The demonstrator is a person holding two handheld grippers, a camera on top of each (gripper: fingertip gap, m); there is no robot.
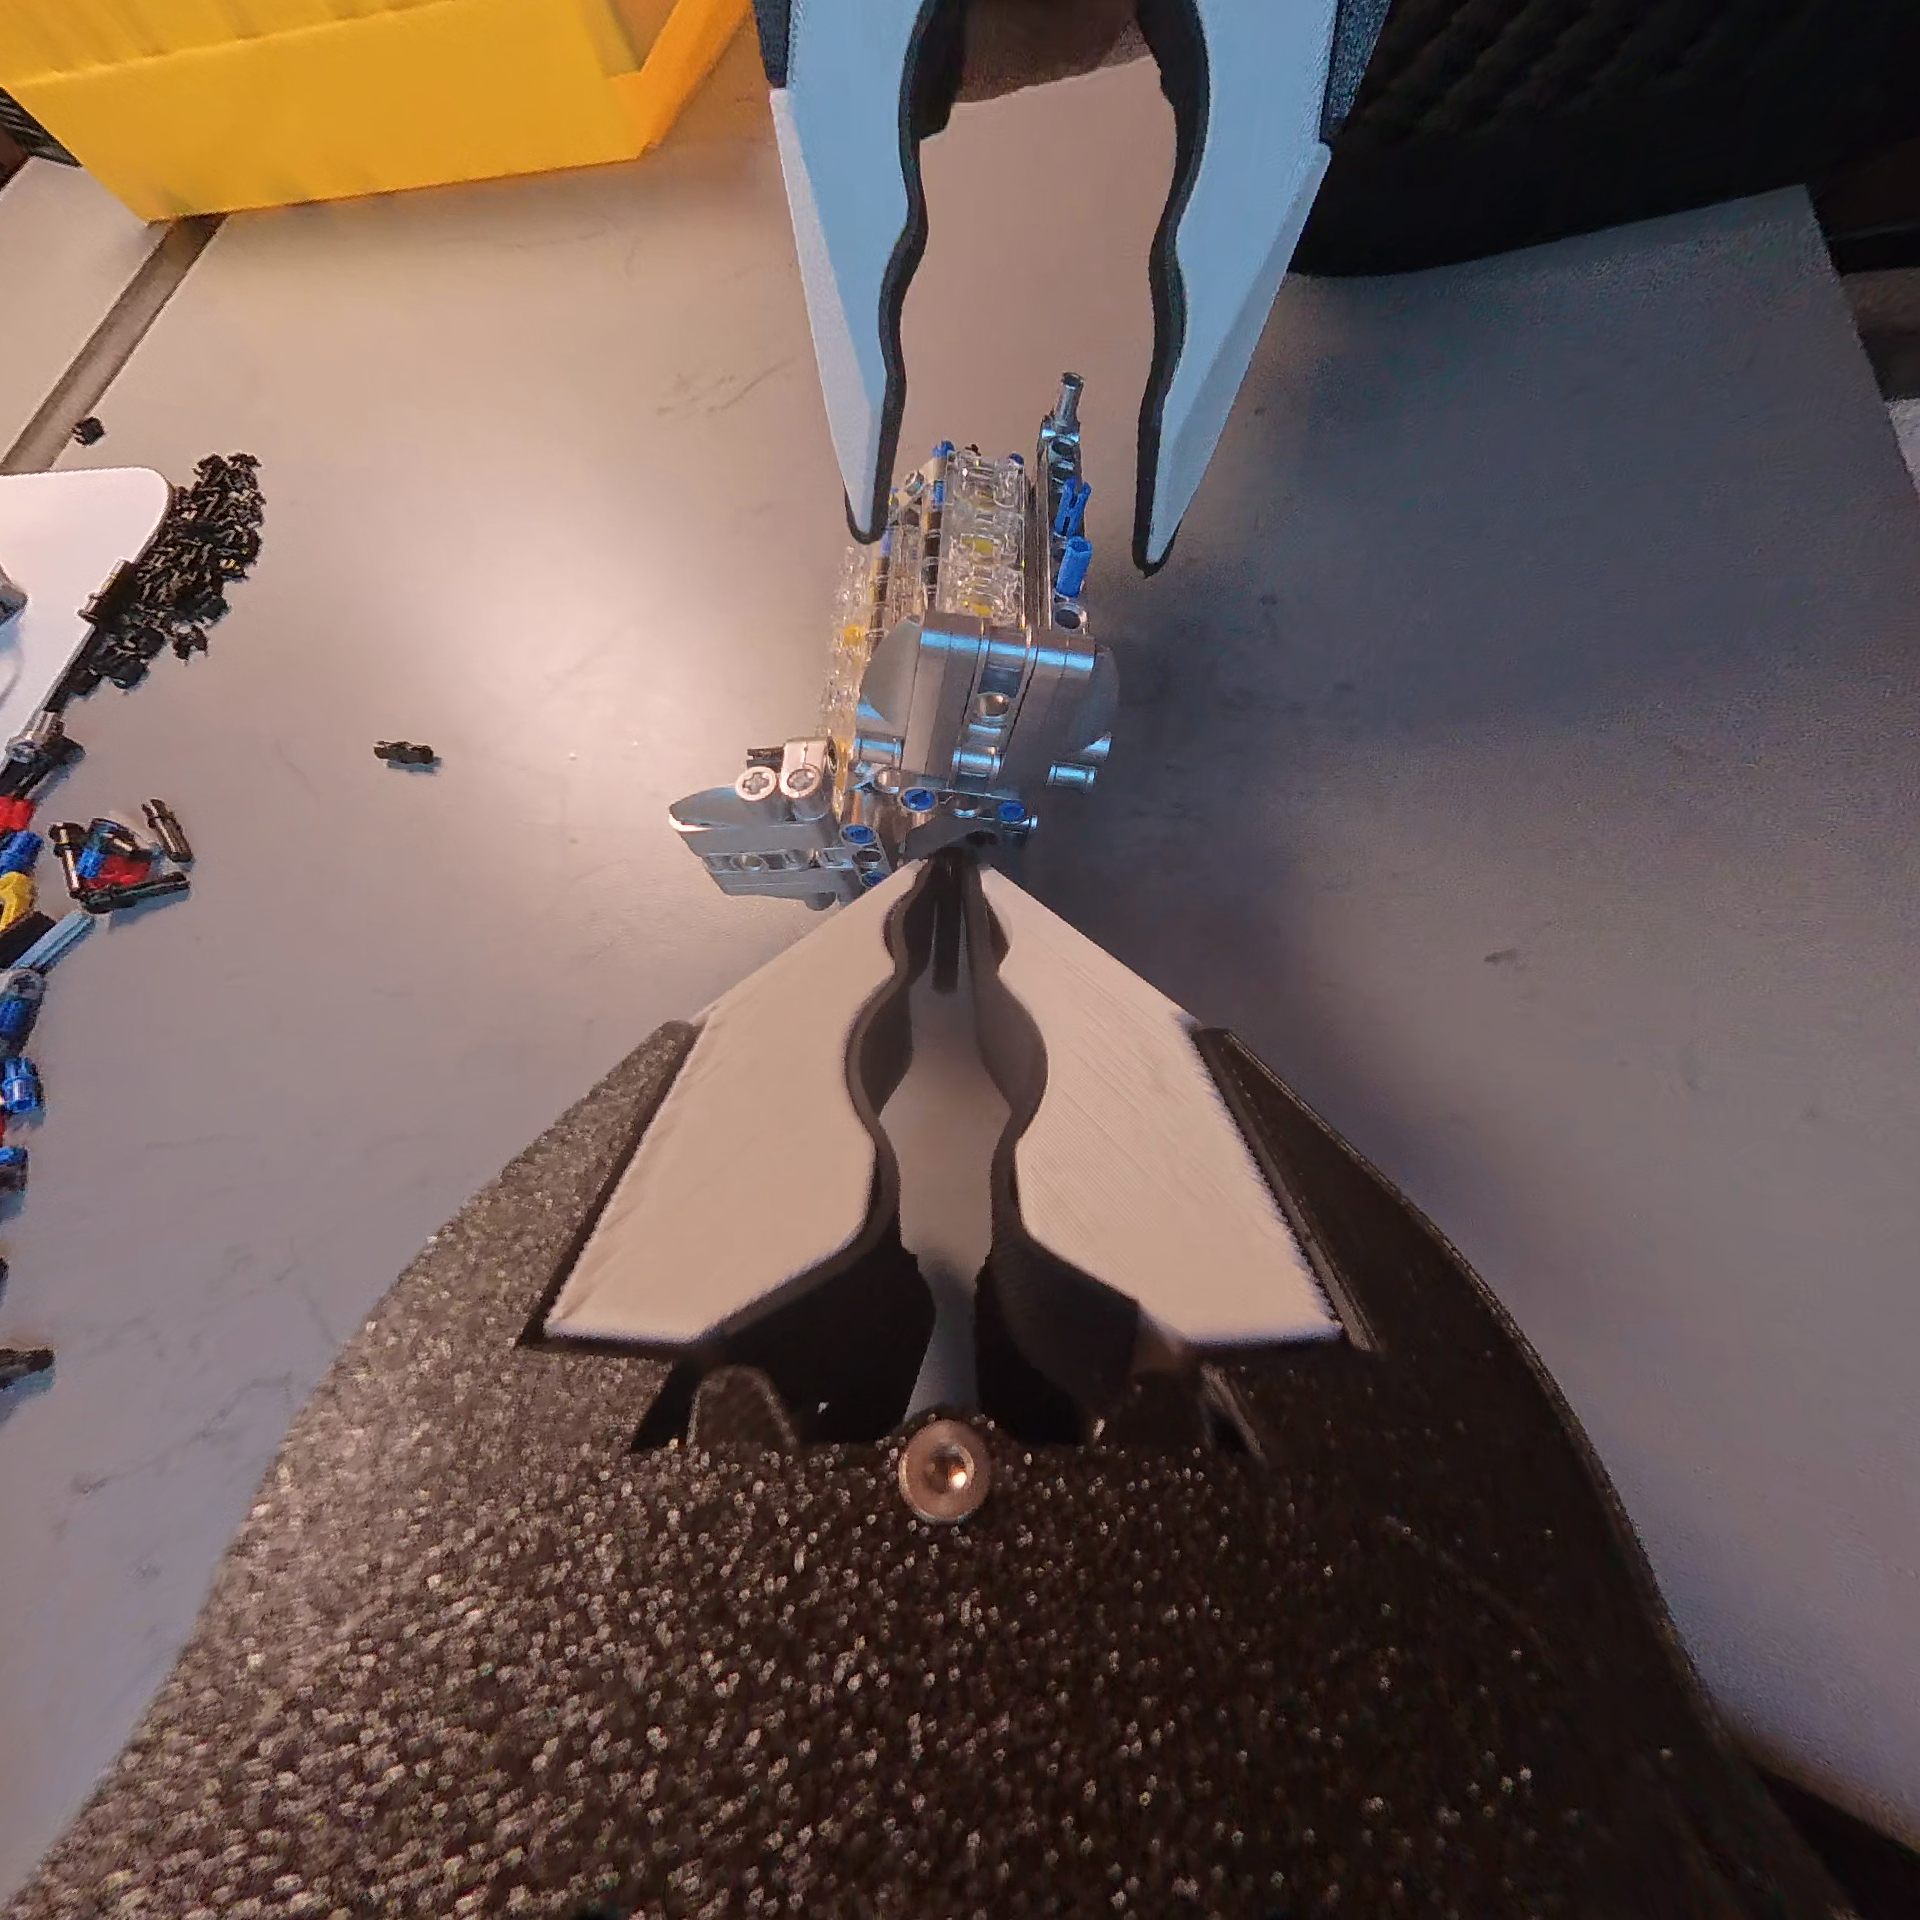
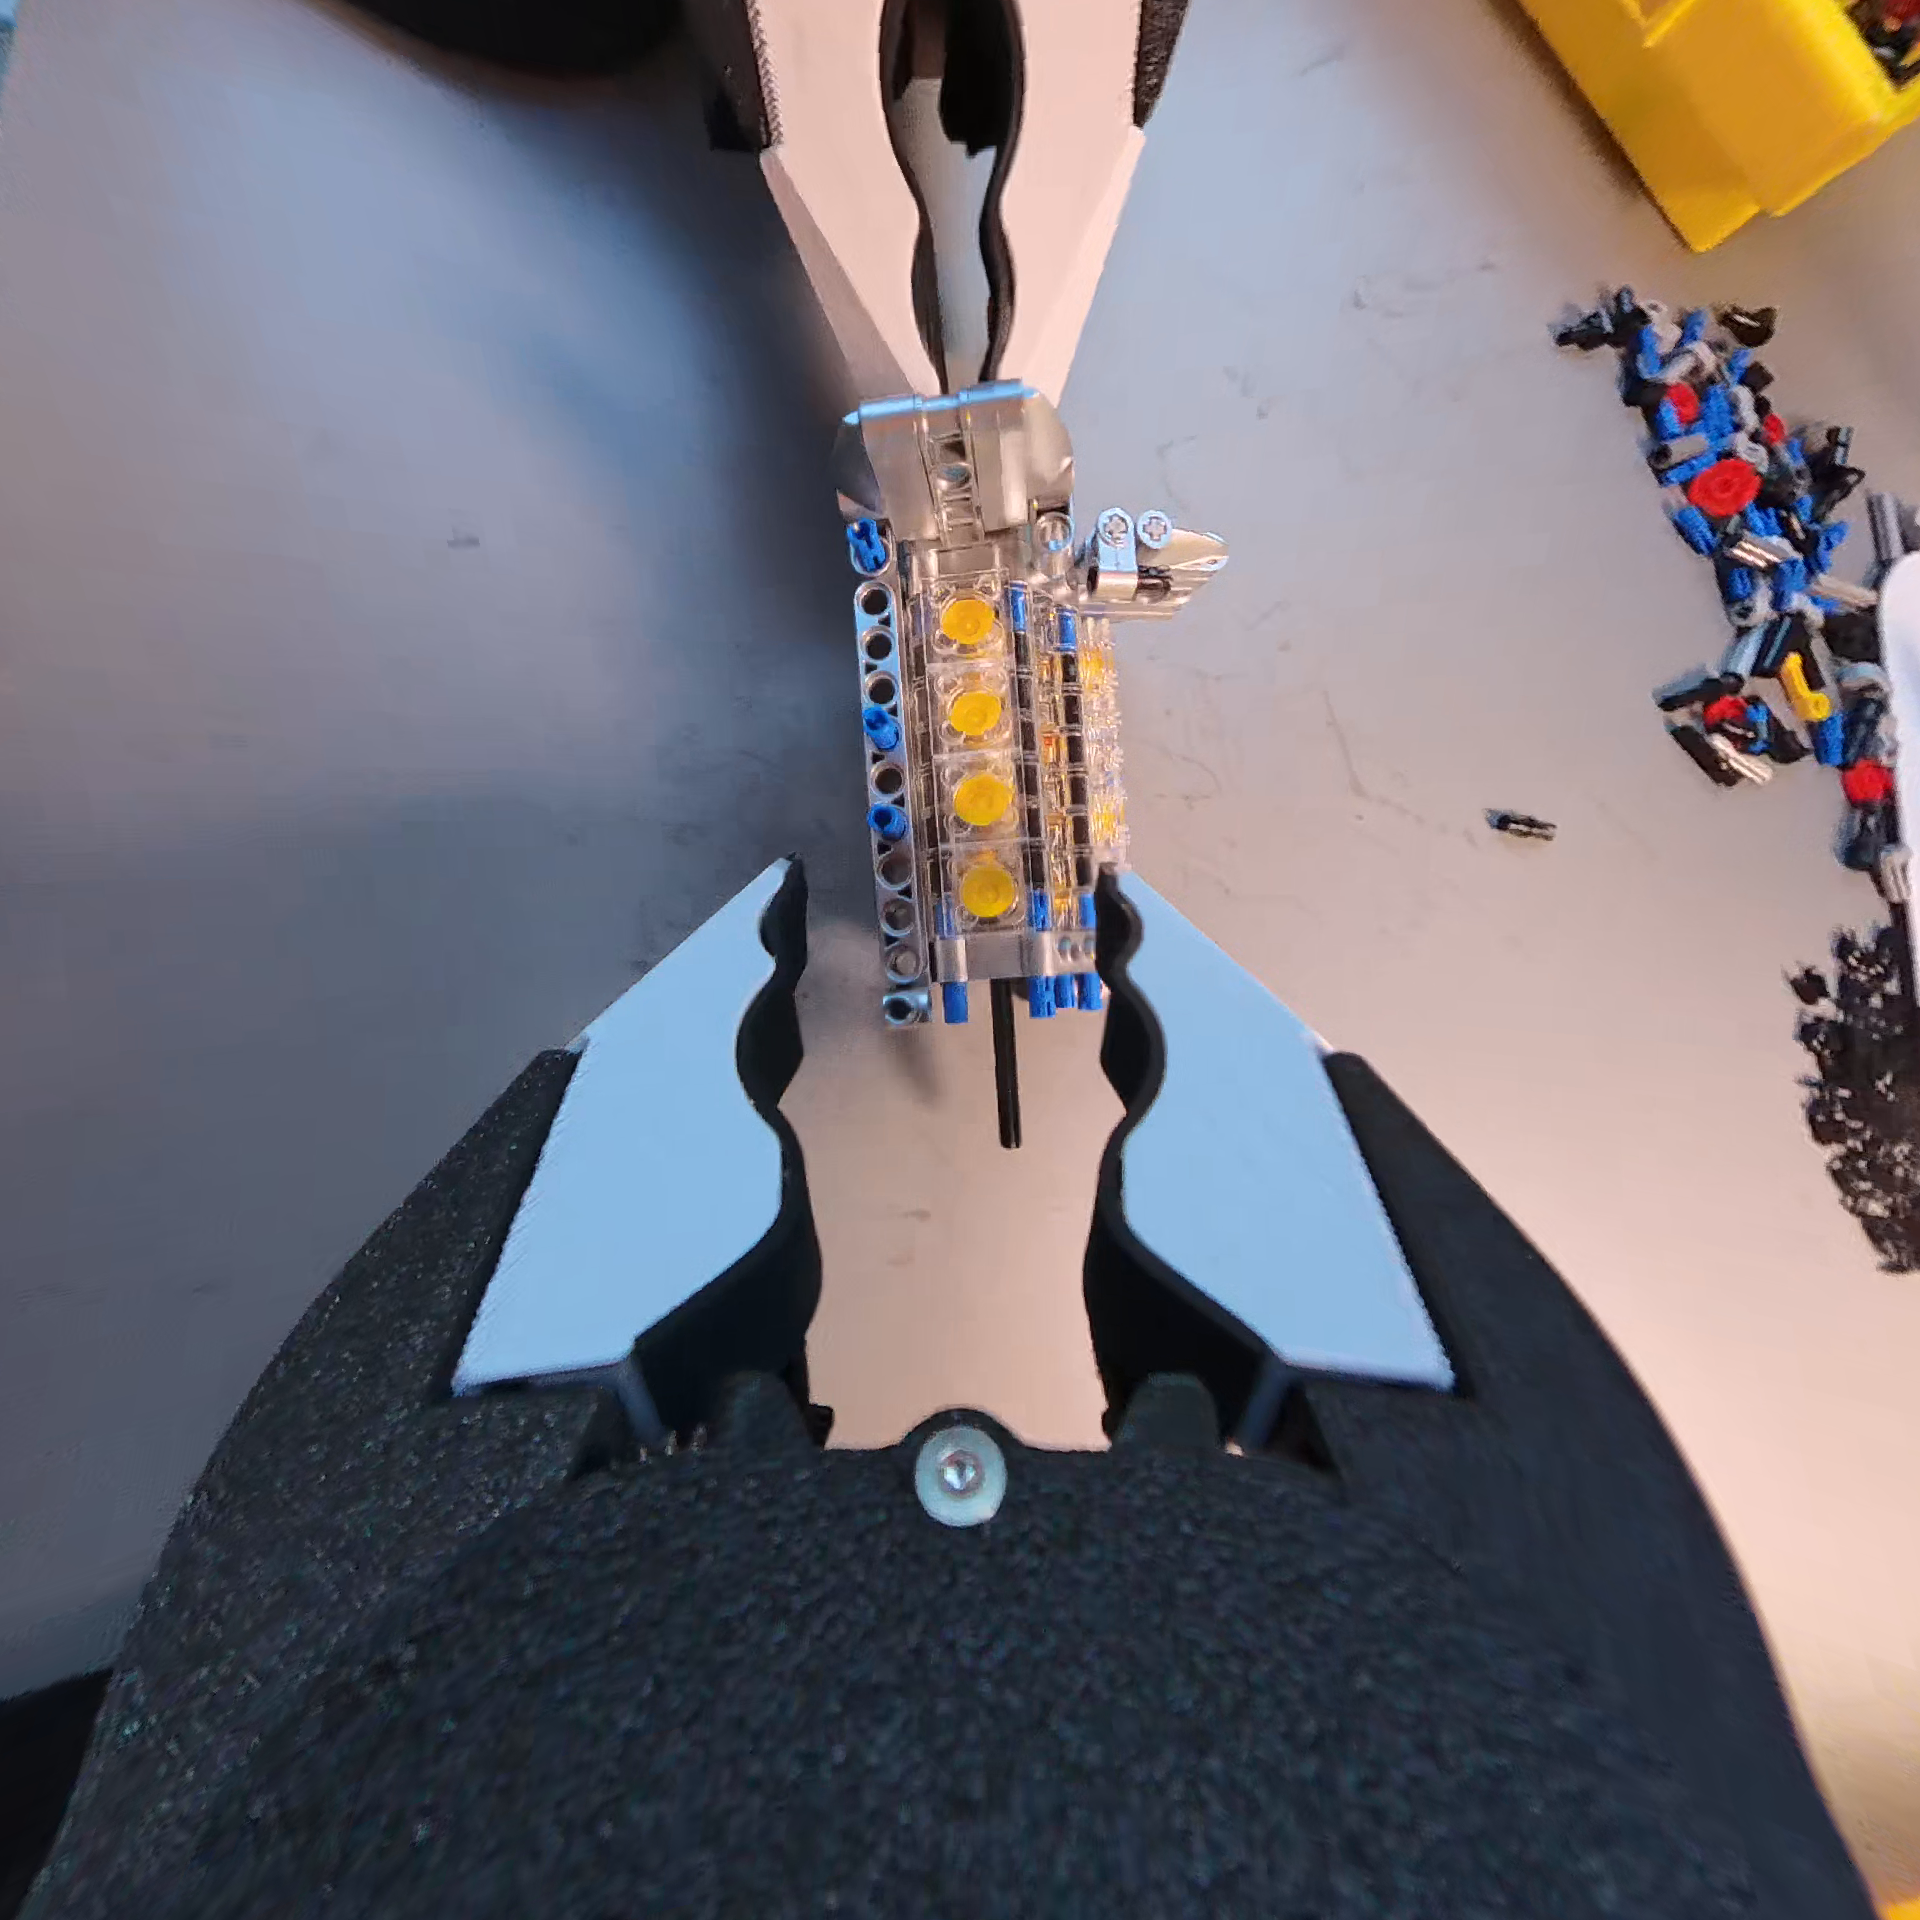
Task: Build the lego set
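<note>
A silver and clear brick-built engine model (image 1: pixel 987 707) with yellow round pieces and blue pins lies on the grey table (image 1: pixel 1455 831). My left gripper (image 1: pixel 948 878) is shut on a thin black axle (image 1: pixel 945 940) that sticks out of the model's near end. My right gripper (image 1: pixel 1008 545) comes in from the far side, open, with its fingertips on either side of the model's other end. In the right wrist view the model (image 2: pixel 977 727) lies lengthwise between my open right gripper (image 2: pixel 951 883) and the shut left gripper (image 2: pixel 966 379). A black axle (image 2: pixel 1008 1070) juts toward me.
A yellow bin (image 1: pixel 364 104) stands at the table's far left; it also shows in the right wrist view (image 2: pixel 1745 104). A heap of small black pins (image 1: pixel 197 561), loose coloured parts (image 1: pixel 94 862) and a white flat object (image 1: pixel 62 561) lie left. One stray black pin (image 1: pixel 405 750) lies alone. The gap from one gripper's tips to the other's is roughly 8 centimetres.
</note>
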